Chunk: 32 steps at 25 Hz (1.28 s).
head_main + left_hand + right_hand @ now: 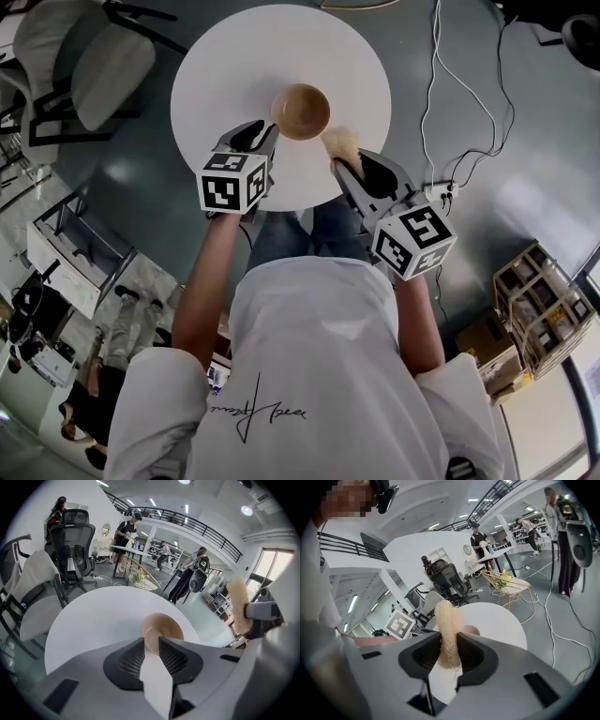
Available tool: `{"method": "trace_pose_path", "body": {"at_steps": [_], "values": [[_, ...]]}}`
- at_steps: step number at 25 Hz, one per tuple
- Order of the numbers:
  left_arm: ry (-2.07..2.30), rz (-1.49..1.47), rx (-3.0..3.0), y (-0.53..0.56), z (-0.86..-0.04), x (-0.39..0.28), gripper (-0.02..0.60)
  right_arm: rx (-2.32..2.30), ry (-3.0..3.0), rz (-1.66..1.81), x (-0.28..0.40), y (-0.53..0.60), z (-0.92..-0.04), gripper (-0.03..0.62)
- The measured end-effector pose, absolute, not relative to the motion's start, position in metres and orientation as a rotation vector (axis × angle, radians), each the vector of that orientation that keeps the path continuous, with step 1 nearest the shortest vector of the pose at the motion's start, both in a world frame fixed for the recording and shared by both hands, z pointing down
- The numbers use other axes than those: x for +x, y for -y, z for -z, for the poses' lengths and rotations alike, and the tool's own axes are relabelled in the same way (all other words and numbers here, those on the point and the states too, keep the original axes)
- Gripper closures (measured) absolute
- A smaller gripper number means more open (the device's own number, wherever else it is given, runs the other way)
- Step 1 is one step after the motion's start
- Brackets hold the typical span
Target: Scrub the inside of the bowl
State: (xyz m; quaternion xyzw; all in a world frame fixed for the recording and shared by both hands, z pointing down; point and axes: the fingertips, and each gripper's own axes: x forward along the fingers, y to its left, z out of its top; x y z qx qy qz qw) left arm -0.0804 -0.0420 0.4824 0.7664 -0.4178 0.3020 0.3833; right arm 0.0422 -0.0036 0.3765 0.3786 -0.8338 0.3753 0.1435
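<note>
Near the middle of the round white surface (234,56) sits the wooden bowl (300,111), upright with its inside showing. Your left tool (267,131) reaches it from about 7 o'clock. In the left gripper view, that tool (151,644) has its jaws drawn close on the bowl's (161,626) near rim, and the wall fills the narrow gap between them.

Your right tool (339,161) comes in from about 5 o'clock, and its jaws are pressed onto a pale, fibrous scrubber (340,142). The tuft stands up out of the tool (449,644) in the right gripper view, and most of the scrubber (449,620) is above the pads. The scrubber is just outside the bowl's rim at 5 o'clock, not inside it. Grey chairs (103,66) stand off the surface at about 10 o'clock.
</note>
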Motion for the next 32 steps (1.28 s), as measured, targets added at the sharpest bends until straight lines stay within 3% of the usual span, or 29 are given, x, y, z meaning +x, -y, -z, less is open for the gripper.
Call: {"method": "trace_pose_path", "body": {"at_steps": [32], "values": [[1.069, -0.796, 1.779, 0.052, -0.525, -0.075, 0.503, 1.058, 2.345, -1.087, 0.049, 0.039, -0.426, 0.477]]}}
